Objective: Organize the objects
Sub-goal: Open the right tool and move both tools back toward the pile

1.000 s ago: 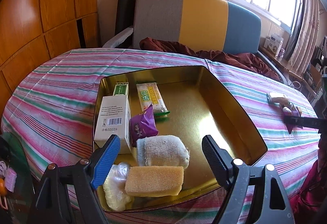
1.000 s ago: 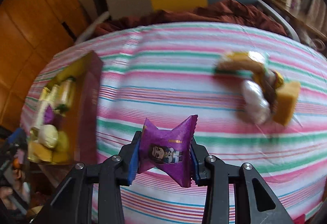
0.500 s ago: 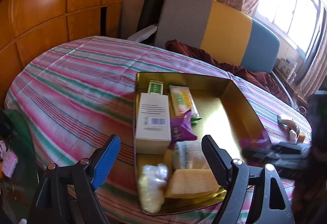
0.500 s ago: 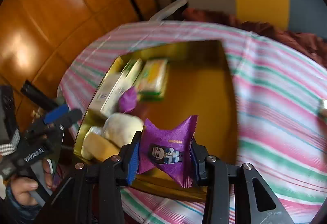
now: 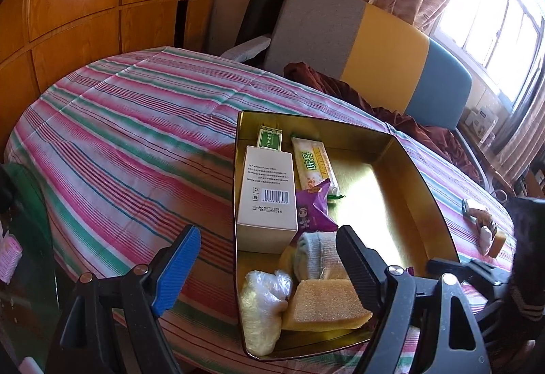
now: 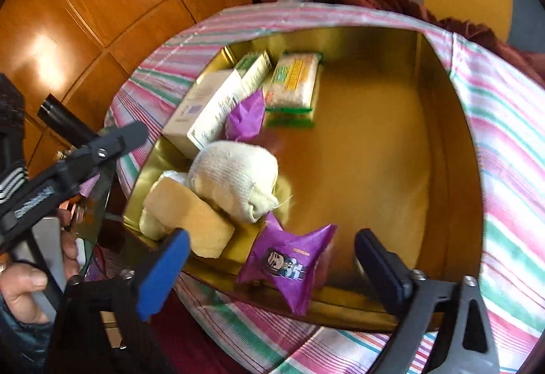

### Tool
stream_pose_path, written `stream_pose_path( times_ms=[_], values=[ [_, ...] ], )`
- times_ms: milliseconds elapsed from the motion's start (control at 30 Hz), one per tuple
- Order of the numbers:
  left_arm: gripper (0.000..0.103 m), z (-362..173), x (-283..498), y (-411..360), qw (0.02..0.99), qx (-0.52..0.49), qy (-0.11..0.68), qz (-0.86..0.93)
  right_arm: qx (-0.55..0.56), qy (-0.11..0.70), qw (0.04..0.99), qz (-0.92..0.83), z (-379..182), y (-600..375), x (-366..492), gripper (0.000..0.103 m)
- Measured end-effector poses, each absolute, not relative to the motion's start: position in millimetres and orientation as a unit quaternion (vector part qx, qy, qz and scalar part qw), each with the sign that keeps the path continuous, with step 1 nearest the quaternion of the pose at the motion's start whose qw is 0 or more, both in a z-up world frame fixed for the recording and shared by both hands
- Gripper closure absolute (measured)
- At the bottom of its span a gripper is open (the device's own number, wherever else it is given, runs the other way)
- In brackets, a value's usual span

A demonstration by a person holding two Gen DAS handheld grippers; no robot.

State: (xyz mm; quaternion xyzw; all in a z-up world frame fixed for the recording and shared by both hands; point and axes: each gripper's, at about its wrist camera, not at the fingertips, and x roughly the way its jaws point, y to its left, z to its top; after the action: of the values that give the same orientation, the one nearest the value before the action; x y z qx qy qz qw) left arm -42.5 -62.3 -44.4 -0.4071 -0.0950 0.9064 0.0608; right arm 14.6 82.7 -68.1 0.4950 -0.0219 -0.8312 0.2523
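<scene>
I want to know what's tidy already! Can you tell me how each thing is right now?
Right gripper: jaws opening, pads off the candy.
Purple candy packet: released between the jaws, over the tin's near edge.
Left gripper: open, holding nothing.
Gold tin: open, no lid on, left side filled.
White box: lying flat in the tin.
Rolled sock: resting on the sponge.
Yellow sponge: lying in the tin's near corner.
</scene>
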Motion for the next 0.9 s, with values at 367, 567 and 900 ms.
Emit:
stream_pose_path(
  times_ms=[367,567,900],
  values=[
    [0.024,-38,-35,-40,0.084,-0.400,-0.067,0.910,0.332,0.062,0.055,-0.940,-16,133,45,0.000],
    [0.026,-39,-35,-27,0.103,-0.407,-0.057,0.906,0.373,0.037,-0.016,-0.927,-25,174,37,0.000],
    [0.027,-30,-36,2,0.148,-0.404,-0.035,0.902,0.423,-0.060,-0.054,-0.903,-41,273,40,0.001]
  ],
)
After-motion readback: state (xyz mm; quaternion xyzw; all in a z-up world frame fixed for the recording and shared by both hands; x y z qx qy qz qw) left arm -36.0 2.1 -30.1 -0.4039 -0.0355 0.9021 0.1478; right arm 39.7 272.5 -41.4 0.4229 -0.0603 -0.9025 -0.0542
